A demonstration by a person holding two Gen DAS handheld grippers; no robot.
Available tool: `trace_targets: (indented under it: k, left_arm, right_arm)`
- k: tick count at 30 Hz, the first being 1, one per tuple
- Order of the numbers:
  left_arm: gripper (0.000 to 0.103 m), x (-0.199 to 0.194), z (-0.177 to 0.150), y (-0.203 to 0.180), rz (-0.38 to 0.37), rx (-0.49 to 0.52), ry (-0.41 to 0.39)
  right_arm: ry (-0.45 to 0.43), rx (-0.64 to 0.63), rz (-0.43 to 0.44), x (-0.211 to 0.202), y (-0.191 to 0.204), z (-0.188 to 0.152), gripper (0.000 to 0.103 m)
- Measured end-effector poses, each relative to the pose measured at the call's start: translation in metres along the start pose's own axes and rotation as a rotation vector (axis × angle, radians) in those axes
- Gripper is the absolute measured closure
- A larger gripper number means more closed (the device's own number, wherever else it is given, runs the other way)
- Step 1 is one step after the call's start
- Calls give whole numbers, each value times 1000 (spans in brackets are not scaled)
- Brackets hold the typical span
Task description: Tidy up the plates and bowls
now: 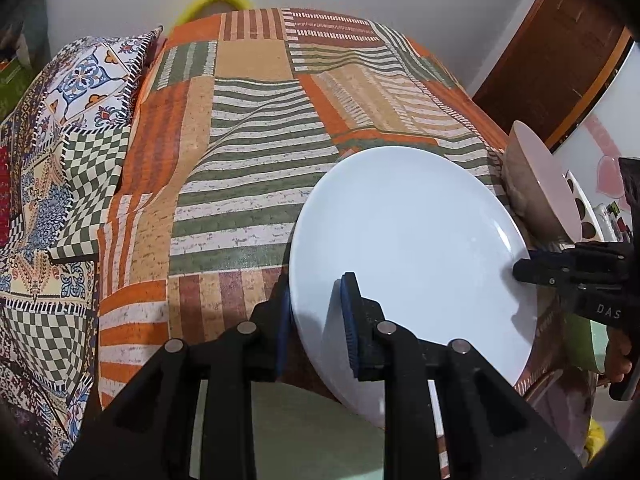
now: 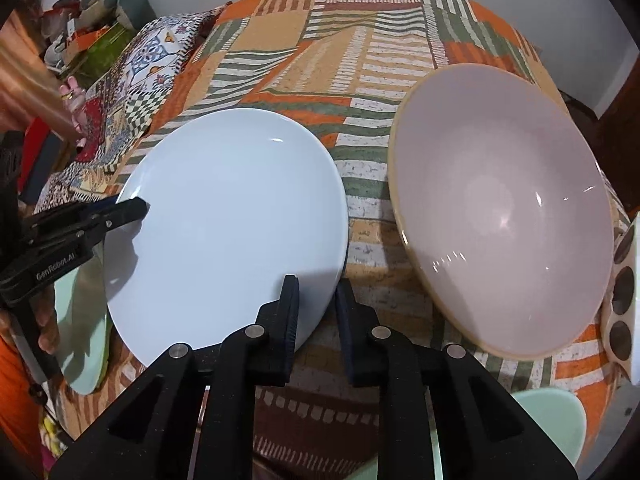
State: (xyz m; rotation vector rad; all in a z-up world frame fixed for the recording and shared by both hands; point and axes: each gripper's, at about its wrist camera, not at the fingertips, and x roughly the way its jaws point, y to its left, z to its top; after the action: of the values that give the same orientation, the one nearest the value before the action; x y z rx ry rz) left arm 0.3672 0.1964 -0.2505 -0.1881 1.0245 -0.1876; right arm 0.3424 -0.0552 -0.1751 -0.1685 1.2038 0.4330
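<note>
We have the white plate (image 2: 228,216) pinched at opposite rims by left gripper (image 1: 316,320) and right gripper (image 2: 318,312), pink bowl (image 2: 500,208) just beside it on the right gripper's side.

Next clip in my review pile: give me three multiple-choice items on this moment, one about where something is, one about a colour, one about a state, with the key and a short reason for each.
1. In the right wrist view, where is the pink bowl relative to the white plate?
A. To its right, apart from it
B. Stacked on it
C. To its left

2. What colour is the plate lying under the white plate's left edge in the right wrist view?
A. Red
B. Pale green
C. Black

3. How is the white plate held?
A. By neither gripper
B. By the right gripper only
C. By both grippers at its rim

Key: 1 A, tablecloth shows between them. 2 B, the pale green plate peeks out there. 3 C, the left gripper and the right gripper each close on the rim.
</note>
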Motion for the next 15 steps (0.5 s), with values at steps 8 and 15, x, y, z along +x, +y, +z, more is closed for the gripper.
trace_targets:
  k: [8, 15]
  left_arm:
    - [81, -18, 1, -7, -19, -12, -39]
    - [81, -49, 1, -22, -11, 5, -94]
  right_arm:
    - [-67, -13, -6, -23, 1, -3, 87]
    - [-115, -15, 2, -48, 0, -6, 88]
